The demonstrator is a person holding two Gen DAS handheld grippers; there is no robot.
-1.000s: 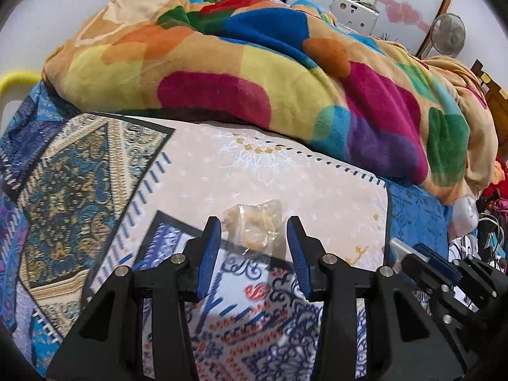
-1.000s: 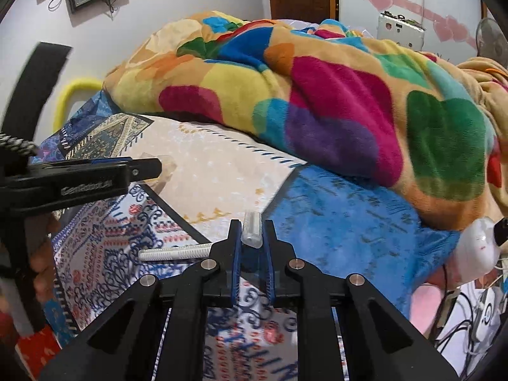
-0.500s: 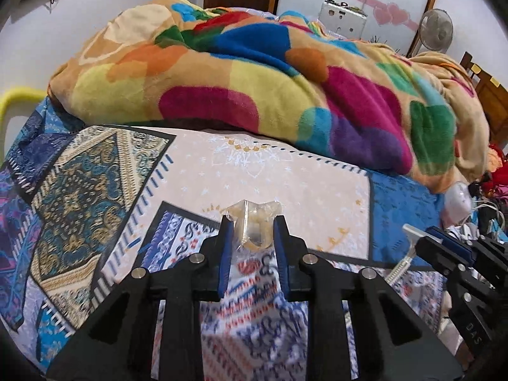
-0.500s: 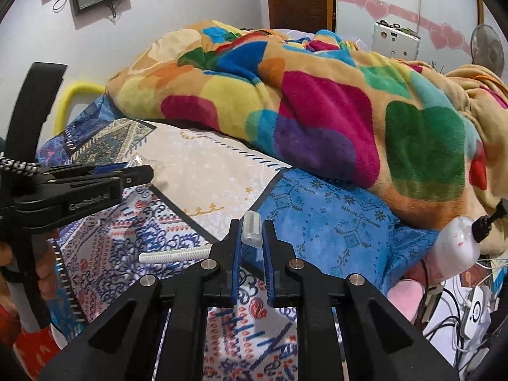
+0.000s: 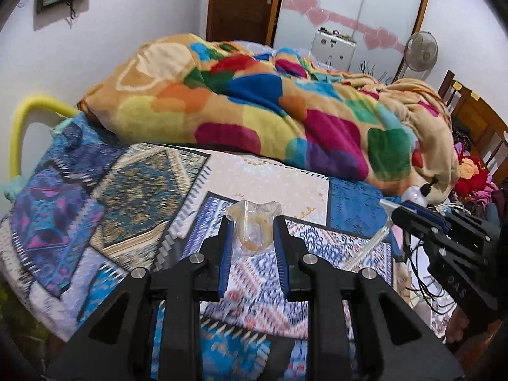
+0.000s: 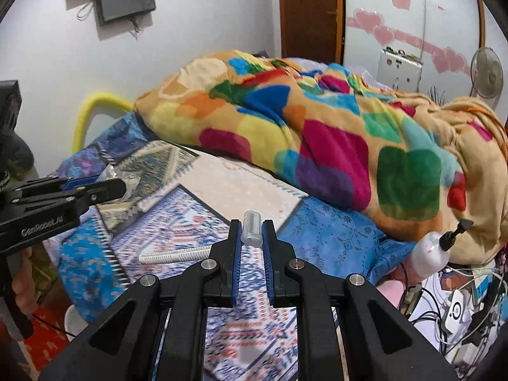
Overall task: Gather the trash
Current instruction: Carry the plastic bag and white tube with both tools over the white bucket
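A: Left gripper (image 5: 252, 231)?
B: Raised, fingers closed on a crumpled clear wrapper (image 5: 253, 226), level.
A: Right gripper (image 6: 251, 238)?
B: Beside it, pinching a razor (image 6: 251, 228), handle sticking out left.

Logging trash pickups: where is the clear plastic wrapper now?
Left wrist view, centre: the clear plastic wrapper is pinched in the left gripper, above the patterned bedsheet.

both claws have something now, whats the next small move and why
Probably carry both pieces off the bed toward wherever the trash goes. The left claw is shut on the clear plastic wrapper, the right claw on the disposable razor, and no bin shows.
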